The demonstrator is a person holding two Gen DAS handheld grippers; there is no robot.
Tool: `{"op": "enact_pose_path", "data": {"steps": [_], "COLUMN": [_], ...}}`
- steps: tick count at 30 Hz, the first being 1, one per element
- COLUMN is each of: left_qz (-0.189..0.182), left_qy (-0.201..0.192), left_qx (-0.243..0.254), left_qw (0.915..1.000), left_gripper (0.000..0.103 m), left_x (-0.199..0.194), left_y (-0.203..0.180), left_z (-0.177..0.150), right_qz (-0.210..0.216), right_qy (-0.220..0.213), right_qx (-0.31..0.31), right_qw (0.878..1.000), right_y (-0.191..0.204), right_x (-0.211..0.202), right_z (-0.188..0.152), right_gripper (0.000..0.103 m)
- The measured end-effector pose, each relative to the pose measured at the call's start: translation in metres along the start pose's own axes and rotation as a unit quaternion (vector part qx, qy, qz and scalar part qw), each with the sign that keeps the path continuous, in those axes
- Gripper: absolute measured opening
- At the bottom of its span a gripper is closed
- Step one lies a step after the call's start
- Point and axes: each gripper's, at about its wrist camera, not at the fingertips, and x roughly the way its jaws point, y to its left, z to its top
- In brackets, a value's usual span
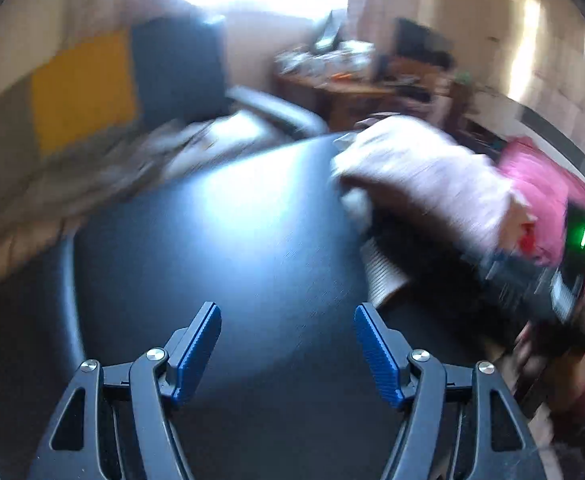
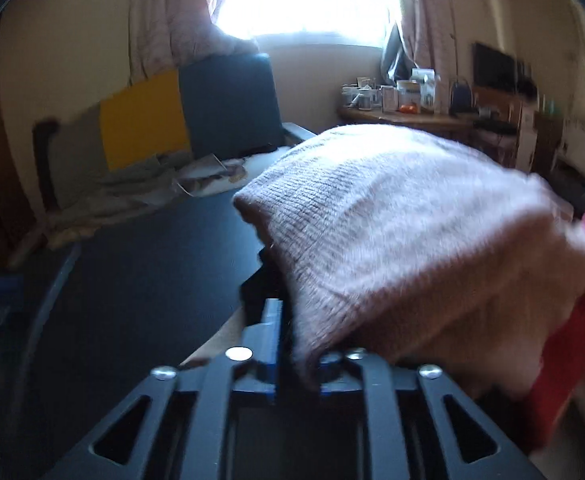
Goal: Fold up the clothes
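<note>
Right wrist view is showing the right tool [image 2: 292,344] clamping the pale pink knit garment [image 2: 404,224], which is draping up and away toward 1 o'clock over the dark desk [image 2: 140,280]. Left wrist view is showing the left tool [image 1: 288,344] with its jaws apart and empty, the garment lying at its 2 o'clock, so the right is nearer.
</note>
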Motion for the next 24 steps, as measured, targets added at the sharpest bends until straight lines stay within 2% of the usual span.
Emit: {"op": "enact_pose_path", "data": {"steps": [1,2,3,6,9,11,14,16,17,19,20,21,22,24], "left_qz": [-0.013,-0.026,-0.039,-0.073,-0.082,-0.089,-0.076,-0.061,-0.055,-0.048,-0.045,-0.042,-0.039,-0.036], "left_qy": [-0.007,-0.013,-0.02,-0.02,-0.004,0.011,0.029,0.042,0.045,0.046,0.046,0.045,0.043,0.032], "left_qx": [0.022,0.044,0.066,0.136,0.205,0.233,0.274,0.284,0.277,0.25,0.236,0.222,0.208,0.197], "left_qw": [0.9997,0.9986,0.9969,0.9878,0.9753,0.9682,0.9584,0.956,0.9582,0.9659,0.9695,0.9731,0.9764,0.9792], "left_gripper": [0.072,0.073,0.077,0.078,0.078,0.078,0.078,0.077,0.073,0.05,0.043,0.026,0.014,0.01], "left_x": [0.0,0.0,0.001,0.021,0.053,0.072,0.099,0.116,0.123,0.133,0.135,0.136,0.138,0.134], "left_y": [-0.011,-0.023,-0.034,-0.087,-0.142,-0.167,-0.195,-0.2,-0.197,-0.189,-0.184,-0.178,-0.172,-0.166], "left_z": [0.015,0.029,0.044,0.075,0.09,0.096,0.093,0.089,0.089,0.091,0.092,0.093,0.094,0.093], "right_qz": [0.008,0.008,0.008,0.003,-0.001,-0.001,-0.001,-0.001,-0.001,0.0,0.001,0.001,0.001,-0.005], "right_qy": [-0.006,-0.009,-0.01,-0.001,0.008,0.013,0.015,0.01,0.008,0.002,0.0,-0.003,-0.003,-0.003], "right_qx": [0.015,0.018,0.02,0.022,0.031,0.044,0.054,0.058,0.062,0.072,0.077,0.081,0.087,0.095], "right_qw": [1.0,1.0,1.0,1.0,0.999,0.999,0.998,0.998,0.998,0.997,0.997,0.997,0.996,0.995], "right_y": [-0.005,-0.005,-0.005,-0.006,-0.011,-0.017,-0.026,-0.032,-0.036,-0.042,-0.045,-0.048,-0.05,-0.054], "right_x": [-0.007,-0.011,-0.016,-0.022,-0.026,-0.029,-0.033,-0.035,-0.036,-0.038,-0.039,-0.04,-0.04,-0.041], "right_z": [-0.007,-0.012,-0.016,-0.032,-0.046,-0.055,-0.061,-0.062,-0.061,-0.062,-0.062,-0.063,-0.064,-0.067], "right_gripper": [0.047,0.051,0.052,0.052,0.053,0.054,0.057,0.061,0.062,0.063,0.063,0.063,0.063,0.063]}}
